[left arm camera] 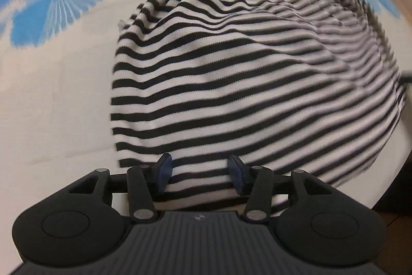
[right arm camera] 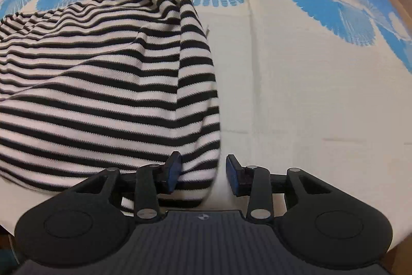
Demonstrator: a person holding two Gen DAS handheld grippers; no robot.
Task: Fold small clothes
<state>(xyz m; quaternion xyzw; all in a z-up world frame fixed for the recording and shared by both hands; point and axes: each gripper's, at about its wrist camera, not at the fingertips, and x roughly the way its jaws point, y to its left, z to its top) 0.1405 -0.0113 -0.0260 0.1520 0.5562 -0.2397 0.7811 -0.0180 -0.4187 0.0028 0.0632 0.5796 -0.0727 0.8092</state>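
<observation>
While both point steeply down, the left gripper [left arm camera: 200, 173] and right gripper [right arm camera: 203, 172] stand released, pads apart, striped cloth loose between them. The striped garment [left arm camera: 244, 84] lies rumpled on the white-and-blue bedspread [right arm camera: 309, 81], reaching its near edge.

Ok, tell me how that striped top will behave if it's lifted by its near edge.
The striped top is probably floppy: it lies in soft ripples and folds, so it should drape and sag. It looks like a light knit. Its right edge is doubled over, so layers may slide apart.
</observation>
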